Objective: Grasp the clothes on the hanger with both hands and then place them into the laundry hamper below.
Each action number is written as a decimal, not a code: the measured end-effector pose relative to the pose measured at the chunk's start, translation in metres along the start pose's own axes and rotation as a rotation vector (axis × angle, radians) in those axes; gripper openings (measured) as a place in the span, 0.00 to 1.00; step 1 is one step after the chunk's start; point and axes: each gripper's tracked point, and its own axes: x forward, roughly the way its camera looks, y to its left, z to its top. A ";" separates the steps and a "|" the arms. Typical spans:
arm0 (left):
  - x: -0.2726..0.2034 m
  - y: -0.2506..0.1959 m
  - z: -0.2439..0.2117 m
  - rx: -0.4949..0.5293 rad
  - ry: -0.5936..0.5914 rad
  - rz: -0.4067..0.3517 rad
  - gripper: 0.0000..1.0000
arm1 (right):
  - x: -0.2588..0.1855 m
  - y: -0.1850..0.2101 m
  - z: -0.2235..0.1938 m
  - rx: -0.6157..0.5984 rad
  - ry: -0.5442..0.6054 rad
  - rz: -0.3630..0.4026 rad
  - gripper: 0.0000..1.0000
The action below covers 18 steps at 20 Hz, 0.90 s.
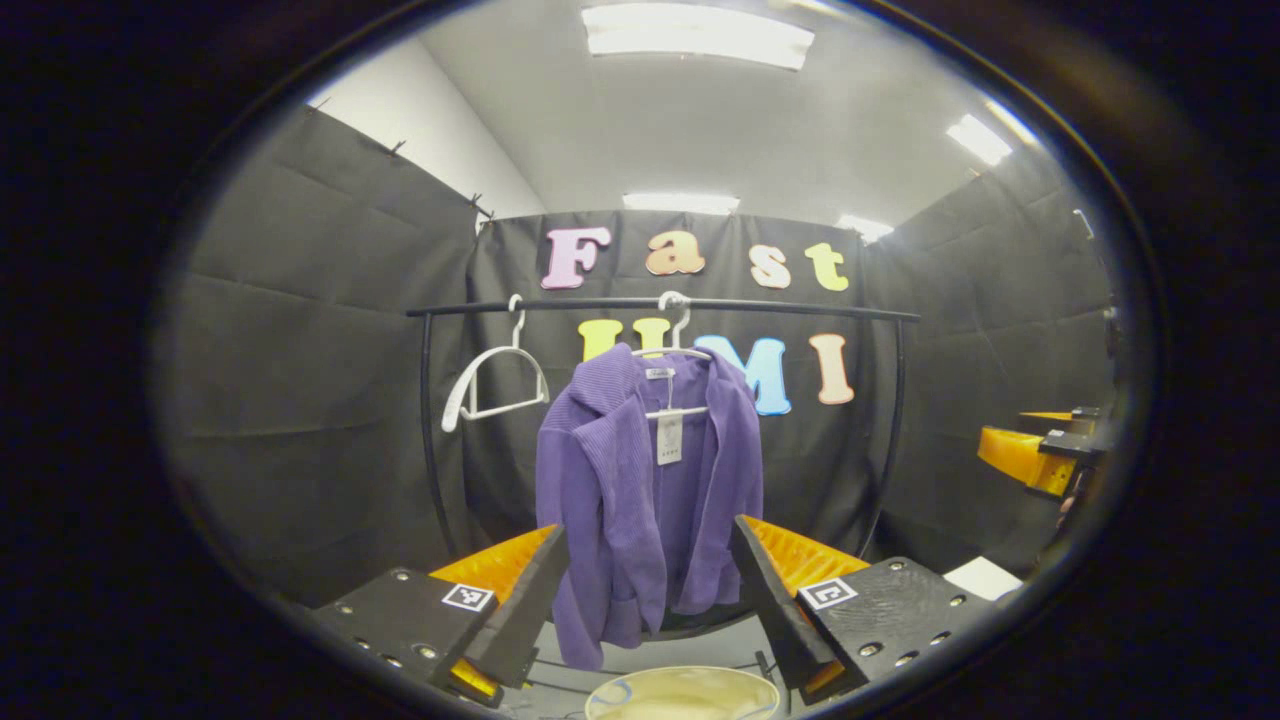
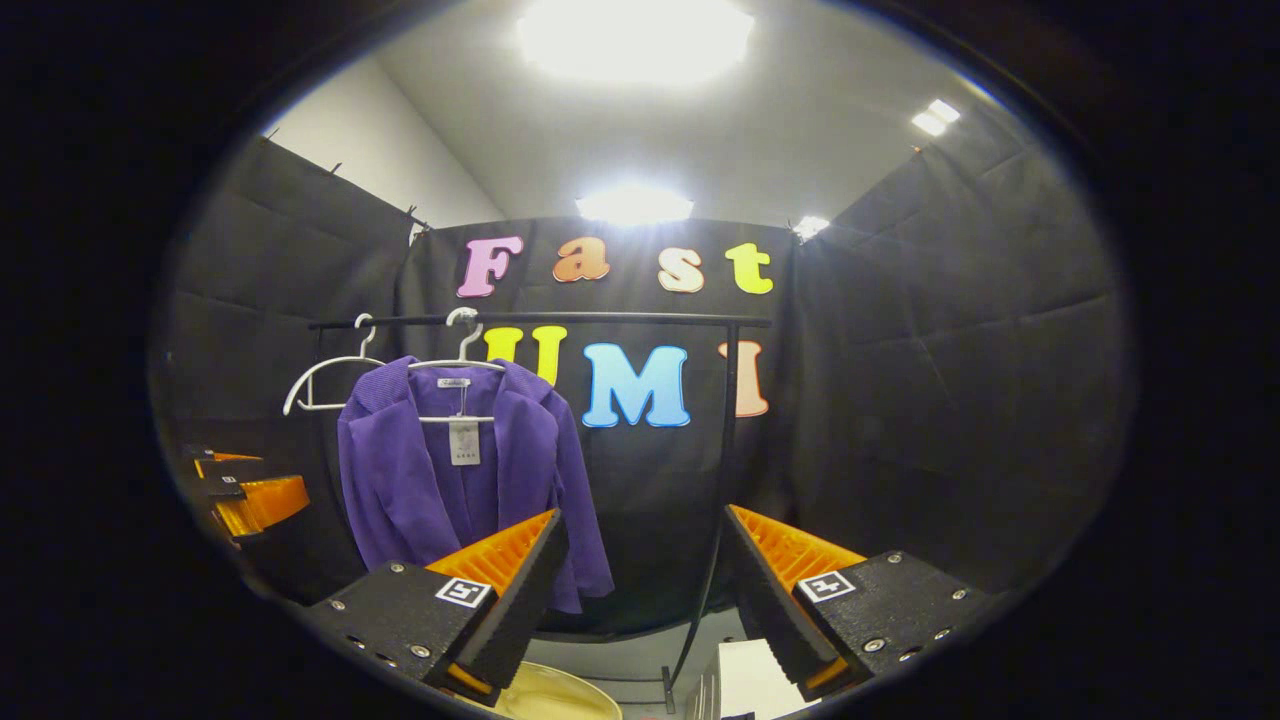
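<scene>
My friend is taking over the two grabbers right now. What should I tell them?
Left gripper: open, holding nothing, aimed at the purple jacket but short of it.
Right gripper: open, holding nothing, pointing to the right of the jacket.
The jacket hangs on a white hanger on the black rail; a second white hanger beside it is bare.
A pale round rim, probably the hamper, sits below.
Done: nothing yet.
Left: grab the jacket with both grippers, lift it off, drop it into the hamper.
</scene>
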 end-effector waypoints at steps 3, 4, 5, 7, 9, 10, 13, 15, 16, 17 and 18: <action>0.012 0.012 0.010 -0.027 -0.010 0.024 0.99 | 0.023 0.020 0.019 0.023 -0.013 0.046 0.95; 0.018 0.012 0.011 -0.040 -0.002 0.025 0.99 | 0.031 0.025 0.025 0.022 -0.020 0.059 0.95; 0.024 0.013 0.010 -0.053 0.008 0.032 0.99 | 0.038 0.030 0.030 0.019 -0.027 0.069 0.95; 0.036 0.014 0.008 -0.071 0.035 0.048 0.89 | 0.055 0.042 0.039 0.020 -0.037 0.098 0.95; 0.045 0.017 0.009 -0.076 0.055 0.066 0.99 | 0.074 0.053 0.047 0.030 -0.049 0.124 0.95; 0.050 0.020 0.011 -0.081 0.059 0.083 0.99 | 0.083 0.059 0.049 0.037 -0.053 0.139 0.95; 0.072 0.021 0.016 -0.128 0.070 0.102 0.99 | 0.119 0.079 0.051 0.069 -0.038 0.184 0.95; 0.090 0.024 0.021 -0.163 0.067 0.119 0.99 | 0.144 0.093 0.052 0.076 -0.030 0.228 0.95; 0.101 0.026 0.024 -0.171 0.065 0.128 0.99 | 0.157 0.099 0.051 0.069 -0.021 0.246 0.95; 0.113 0.026 0.025 -0.171 0.063 0.137 0.89 | 0.170 0.104 0.049 0.060 -0.012 0.264 0.95; 0.126 0.026 0.025 -0.167 0.067 0.142 0.94 | 0.184 0.108 0.047 0.055 -0.002 0.276 0.95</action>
